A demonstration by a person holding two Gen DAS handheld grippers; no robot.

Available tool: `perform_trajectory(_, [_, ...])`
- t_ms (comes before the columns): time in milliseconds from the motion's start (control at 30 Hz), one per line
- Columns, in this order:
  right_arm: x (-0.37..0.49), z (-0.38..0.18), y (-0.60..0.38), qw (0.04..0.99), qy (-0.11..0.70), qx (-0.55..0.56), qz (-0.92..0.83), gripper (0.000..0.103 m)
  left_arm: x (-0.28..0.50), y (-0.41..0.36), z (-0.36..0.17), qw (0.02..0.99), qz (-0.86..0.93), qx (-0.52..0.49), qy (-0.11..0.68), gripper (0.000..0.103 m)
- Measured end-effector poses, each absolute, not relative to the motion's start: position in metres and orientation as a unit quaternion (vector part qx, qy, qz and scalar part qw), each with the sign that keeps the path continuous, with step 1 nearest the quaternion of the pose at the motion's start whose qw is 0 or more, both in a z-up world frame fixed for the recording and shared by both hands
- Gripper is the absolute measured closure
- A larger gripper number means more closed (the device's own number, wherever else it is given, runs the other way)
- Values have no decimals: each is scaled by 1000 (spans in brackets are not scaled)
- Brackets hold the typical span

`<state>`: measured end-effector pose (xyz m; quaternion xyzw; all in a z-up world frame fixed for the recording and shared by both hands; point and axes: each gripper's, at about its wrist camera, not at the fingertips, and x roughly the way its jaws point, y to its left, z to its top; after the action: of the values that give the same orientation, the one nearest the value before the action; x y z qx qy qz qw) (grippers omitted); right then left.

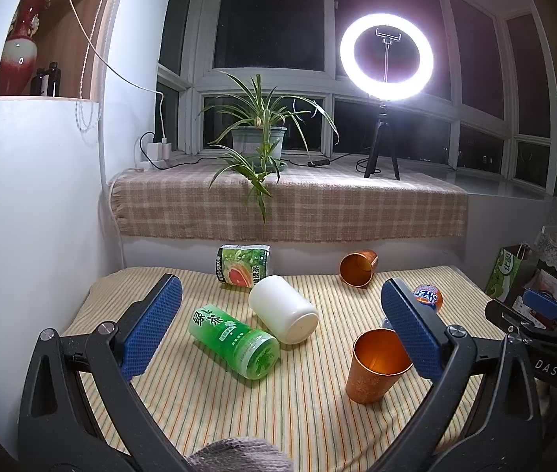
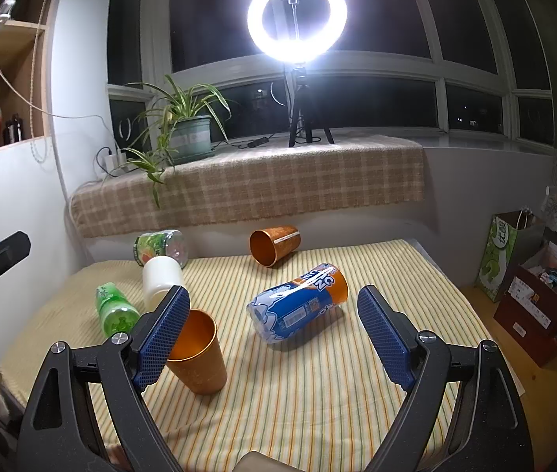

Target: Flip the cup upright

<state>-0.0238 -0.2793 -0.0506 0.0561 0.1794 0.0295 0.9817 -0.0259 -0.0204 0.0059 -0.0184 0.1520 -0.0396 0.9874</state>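
Note:
An orange metal cup (image 1: pixel 374 365) stands upright on the striped tablecloth; it also shows in the right wrist view (image 2: pixel 199 354). A second orange cup (image 1: pixel 358 268) lies on its side at the back of the table, mouth toward me, also in the right wrist view (image 2: pixel 274 244). A white cup (image 1: pixel 283 310) lies on its side, seen too in the right wrist view (image 2: pixel 160 277). My left gripper (image 1: pixel 280 332) is open above the table, empty. My right gripper (image 2: pixel 274 340) is open and empty, its left pad (image 2: pixel 164 334) just in front of the upright cup.
A green tea bottle (image 1: pixel 235 340), a green-pink bottle (image 1: pixel 242 266) and a blue-orange bottle (image 2: pixel 298 306) lie on the table (image 2: pixel 317 393). A sill with a plant (image 1: pixel 258 137) and a ring light (image 1: pixel 386 57) stands behind. Bags and boxes (image 2: pixel 530 287) sit at right.

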Motion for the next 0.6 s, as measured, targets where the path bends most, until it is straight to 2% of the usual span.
perform_trajectory(600, [-22, -55, -280, 980, 189, 56, 35, 16, -25, -20, 6, 987, -38, -18, 153, 0])
